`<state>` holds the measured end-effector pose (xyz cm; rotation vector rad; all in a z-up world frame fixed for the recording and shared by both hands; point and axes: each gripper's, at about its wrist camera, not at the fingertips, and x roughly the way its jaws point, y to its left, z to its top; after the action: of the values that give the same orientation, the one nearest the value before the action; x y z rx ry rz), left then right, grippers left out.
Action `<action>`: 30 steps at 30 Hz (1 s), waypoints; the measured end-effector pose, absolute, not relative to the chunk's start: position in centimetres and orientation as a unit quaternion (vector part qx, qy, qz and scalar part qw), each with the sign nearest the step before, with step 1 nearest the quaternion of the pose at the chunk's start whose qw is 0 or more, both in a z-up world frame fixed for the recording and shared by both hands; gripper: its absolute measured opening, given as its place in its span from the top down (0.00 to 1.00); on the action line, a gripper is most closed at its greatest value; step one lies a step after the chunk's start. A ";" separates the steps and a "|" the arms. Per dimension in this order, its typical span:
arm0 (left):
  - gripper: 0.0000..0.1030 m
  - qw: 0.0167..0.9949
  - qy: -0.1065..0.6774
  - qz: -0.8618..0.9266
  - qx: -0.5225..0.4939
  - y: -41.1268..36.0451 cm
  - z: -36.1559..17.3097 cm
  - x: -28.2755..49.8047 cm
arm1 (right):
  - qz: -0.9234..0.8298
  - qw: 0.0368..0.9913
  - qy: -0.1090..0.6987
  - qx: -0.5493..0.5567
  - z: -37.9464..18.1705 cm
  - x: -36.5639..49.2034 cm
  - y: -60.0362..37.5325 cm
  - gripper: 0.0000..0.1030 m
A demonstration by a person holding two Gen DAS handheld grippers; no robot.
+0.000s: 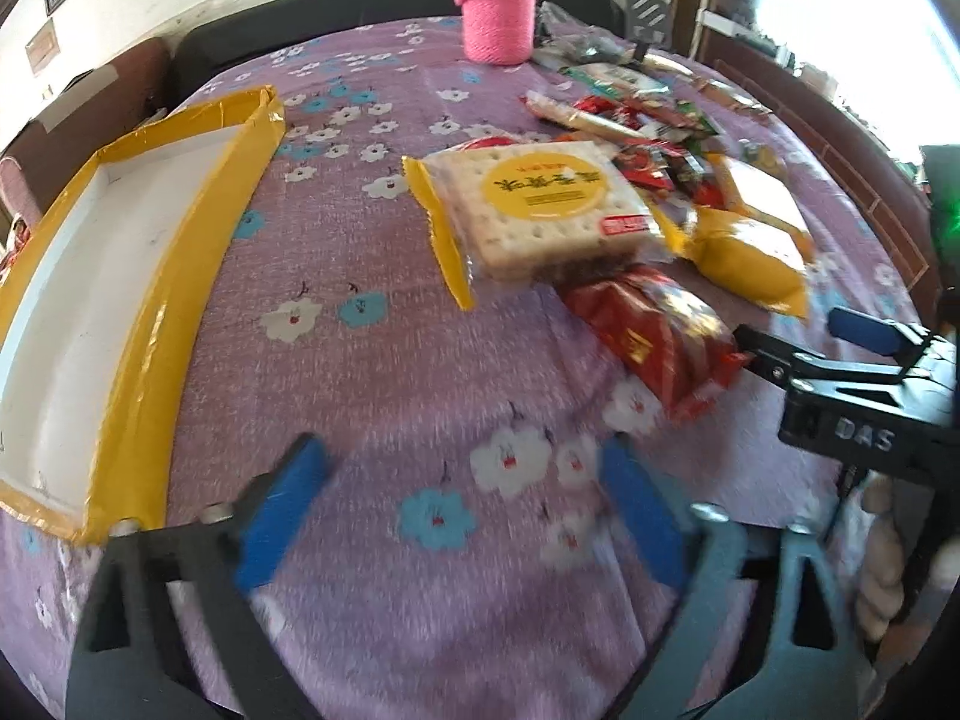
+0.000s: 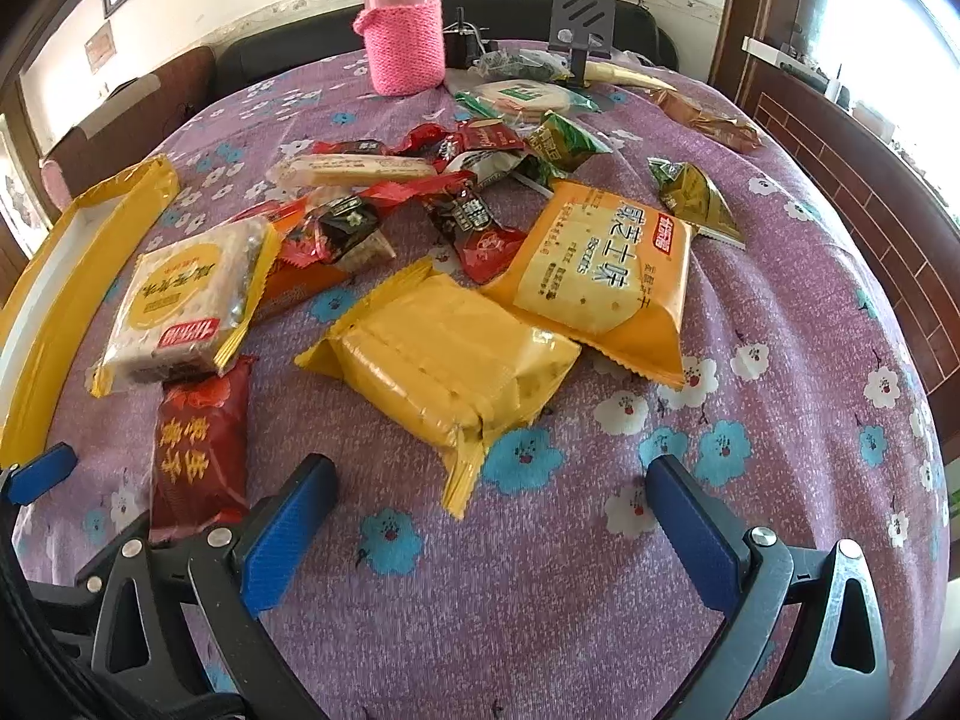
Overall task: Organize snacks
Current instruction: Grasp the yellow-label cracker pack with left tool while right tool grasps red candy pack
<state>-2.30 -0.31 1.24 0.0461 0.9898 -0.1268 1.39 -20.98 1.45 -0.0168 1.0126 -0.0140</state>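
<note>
A shallow white box with a yellow taped rim [image 1: 198, 276] lies on the left of the purple flowered cloth. My left gripper [image 1: 465, 480] is open above bare cloth beside it, with nothing between its blue pads. Ahead of it lie a clear cracker pack with a round yellow label [image 1: 540, 210] and a red pack [image 1: 654, 336]. My right gripper [image 2: 489, 471] is open; the crimped end of a plain yellow pack [image 2: 444, 366] pokes into its gap, untouched by the pads. An orange biscuit pack [image 2: 606, 270] lies behind the yellow pack. The cracker pack [image 2: 186, 306] and the red pack [image 2: 201, 450] are to its left.
Several small red, green and dark wrapped snacks [image 2: 462, 210] are strewn across the middle of the table. A pink flask in a knitted sleeve [image 2: 402, 42] stands at the far edge, with a black phone stand [image 2: 579, 18] to its right. A dark sofa lies beyond.
</note>
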 end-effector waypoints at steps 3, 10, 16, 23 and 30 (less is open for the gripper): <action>0.22 0.905 0.417 -0.085 0.015 0.7 4.1 -5.1 | -0.009 0.880 0.475 0.001 2.1 -0.4 -21.7 0.13; 0.00 0.974 0.220 -0.050 0.012 5.3 12.3 -11.9 | 0.018 0.906 0.420 0.044 6.2 -4.3 -24.4 0.17; 0.00 0.963 0.269 -0.019 0.018 7.4 12.4 -9.5 | 0.069 0.901 0.427 0.025 6.7 -2.4 -20.6 0.26; 0.08 0.955 0.294 -0.034 0.028 6.8 10.8 -8.9 | 0.099 0.890 0.446 -0.006 5.1 0.3 -15.4 0.29; 0.09 0.935 0.334 -0.115 0.040 5.4 10.2 -5.9 | 0.095 0.871 0.481 -0.017 2.5 2.3 -13.4 0.66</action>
<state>-5.92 5.40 10.24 0.0817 0.6819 -0.2344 2.30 -13.36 2.53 -0.0357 1.0063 0.1981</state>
